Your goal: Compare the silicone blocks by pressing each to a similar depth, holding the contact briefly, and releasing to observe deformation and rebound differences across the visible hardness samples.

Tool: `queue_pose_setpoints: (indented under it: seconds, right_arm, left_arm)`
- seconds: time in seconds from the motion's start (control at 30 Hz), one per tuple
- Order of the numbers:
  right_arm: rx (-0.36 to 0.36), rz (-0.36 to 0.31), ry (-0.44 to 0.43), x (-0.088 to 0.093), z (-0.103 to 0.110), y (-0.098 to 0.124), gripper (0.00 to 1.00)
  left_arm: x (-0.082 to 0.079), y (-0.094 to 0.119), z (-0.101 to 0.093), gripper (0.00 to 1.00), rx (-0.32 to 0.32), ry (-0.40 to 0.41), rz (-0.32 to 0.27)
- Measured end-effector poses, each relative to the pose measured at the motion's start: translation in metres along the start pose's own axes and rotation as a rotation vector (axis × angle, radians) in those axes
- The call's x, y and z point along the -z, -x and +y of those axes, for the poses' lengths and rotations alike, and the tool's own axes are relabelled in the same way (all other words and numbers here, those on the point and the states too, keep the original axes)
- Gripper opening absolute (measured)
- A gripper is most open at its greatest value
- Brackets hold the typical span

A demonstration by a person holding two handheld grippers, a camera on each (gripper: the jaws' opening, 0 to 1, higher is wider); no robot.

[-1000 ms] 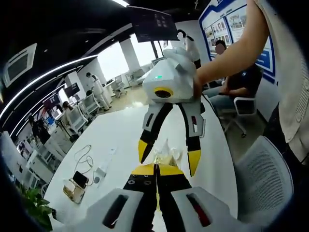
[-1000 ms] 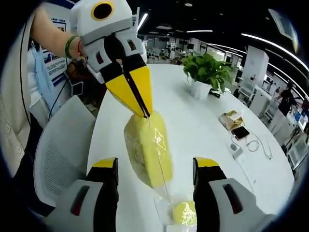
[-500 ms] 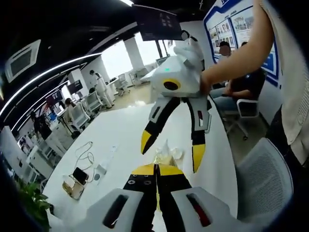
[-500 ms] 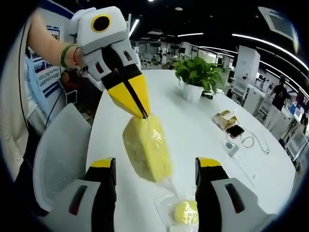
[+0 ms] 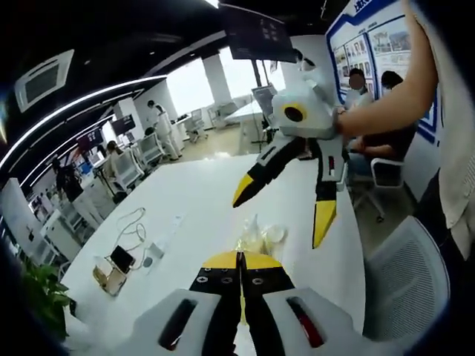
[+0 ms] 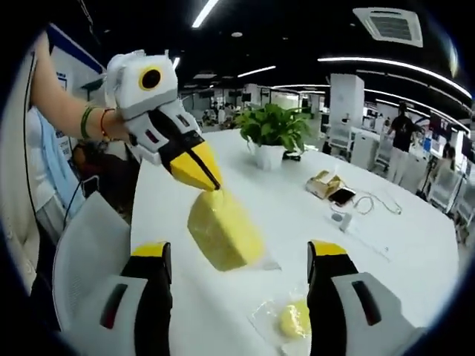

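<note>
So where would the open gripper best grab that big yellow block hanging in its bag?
Probably across the yellow block's broad flat faces, at mid-height. It hangs tilted from the left gripper, so the right gripper, jaws open, can close in from below.

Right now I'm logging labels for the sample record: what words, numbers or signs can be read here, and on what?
None can be read.
Wall poster board, blue and white: its print is too small and blurred.
Hanging screen: dark, nothing legible.
Yellow block in clear bag, held by the left gripper: no readable marking.
</note>
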State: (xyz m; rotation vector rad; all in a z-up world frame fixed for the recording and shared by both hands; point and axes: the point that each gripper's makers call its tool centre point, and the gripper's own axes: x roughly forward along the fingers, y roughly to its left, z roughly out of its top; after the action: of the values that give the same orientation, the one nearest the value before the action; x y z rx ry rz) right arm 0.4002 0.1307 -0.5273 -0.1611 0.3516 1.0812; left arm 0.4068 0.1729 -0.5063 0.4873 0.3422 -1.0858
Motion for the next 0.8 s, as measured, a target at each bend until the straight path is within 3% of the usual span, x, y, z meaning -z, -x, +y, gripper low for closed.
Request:
queue_pose_setpoints:
  seconds: [0.3,0.8]
  right_arm:
    - [0.109,-0.096,-0.103,0.000,-0.005,0.029,0.75]
    - [0.242,-0.120,-0.210,0.030,0.006,0.077,0.72]
  left_arm:
    - [0.015,-0.009,0.002,0.00,-0.008,0.034,0.016]
    - [0.064,-0.044,0.001,0.00,0.010,0.128,0.074]
